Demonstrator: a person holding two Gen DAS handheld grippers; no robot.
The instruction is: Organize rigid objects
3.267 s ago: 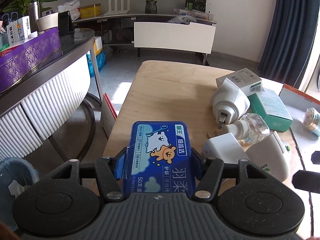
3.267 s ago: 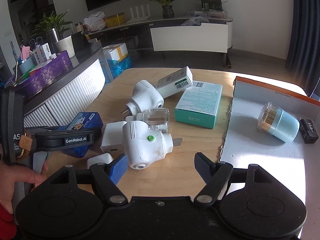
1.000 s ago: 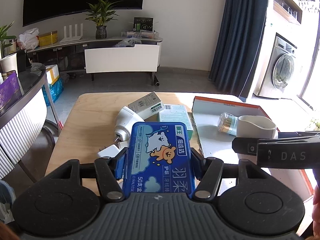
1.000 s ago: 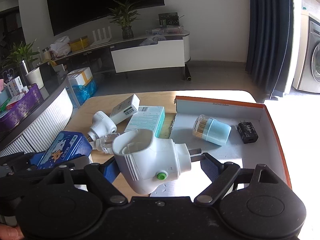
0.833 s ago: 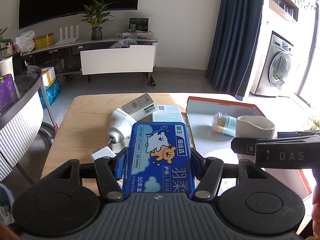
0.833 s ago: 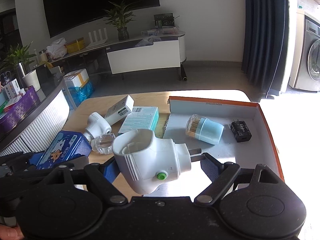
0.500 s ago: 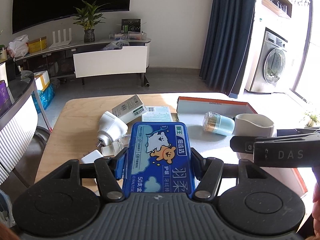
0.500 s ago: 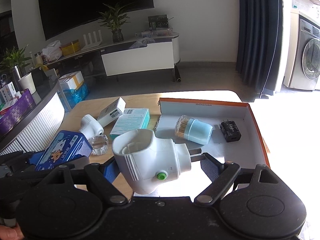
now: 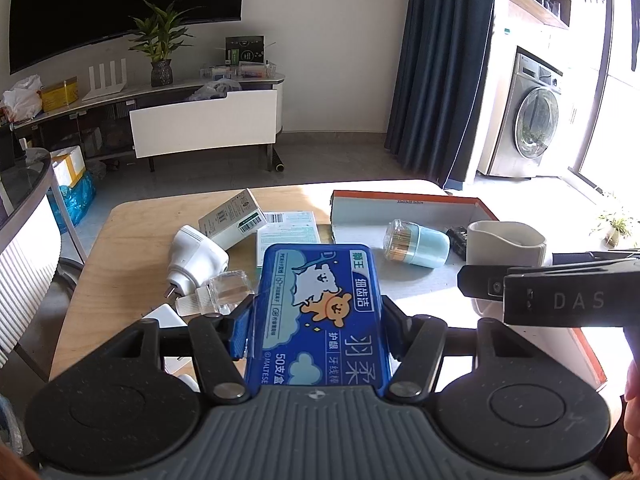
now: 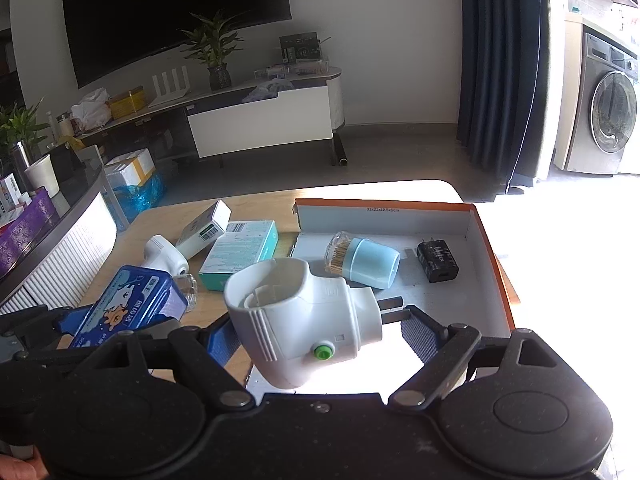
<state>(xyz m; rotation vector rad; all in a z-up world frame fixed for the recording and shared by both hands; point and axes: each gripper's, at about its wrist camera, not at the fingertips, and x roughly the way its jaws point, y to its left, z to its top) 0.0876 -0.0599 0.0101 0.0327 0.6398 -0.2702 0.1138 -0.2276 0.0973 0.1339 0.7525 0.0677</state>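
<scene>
A light wooden table [image 9: 132,240] stands in a living room, sunlit along its right side. Behind it runs a low media console [image 9: 200,116] with a potted plant [image 9: 160,46] on top, under a large dark screen [image 10: 176,12] on the white wall. Dark blue curtains [image 9: 444,72] hang to the right, and a washing machine [image 9: 534,120] stands beyond them.

On the table's right half lies a shallow orange-rimmed box [image 10: 384,205] with a white floor. Inside it a pale blue toothpick holder [image 10: 366,260] lies on its side, and a small black charger [image 10: 438,260] sits just beside it. Left of the box a teal carton [image 10: 240,252], a white barcode carton [image 10: 204,226], a white plug adapter [image 9: 194,258] and a clear glass bottle [image 9: 224,290] are grouped close together.

The left gripper [image 9: 316,316] is clamped on a blue floss-pick tin [image 9: 320,312], its pads pressing both long sides, the tin held above the table just left of the box. The right gripper [image 10: 320,330] is closed on a white plug-in device [image 10: 304,316], which juts forward between the fingers above the box's near edge, prongs pointing right.
</scene>
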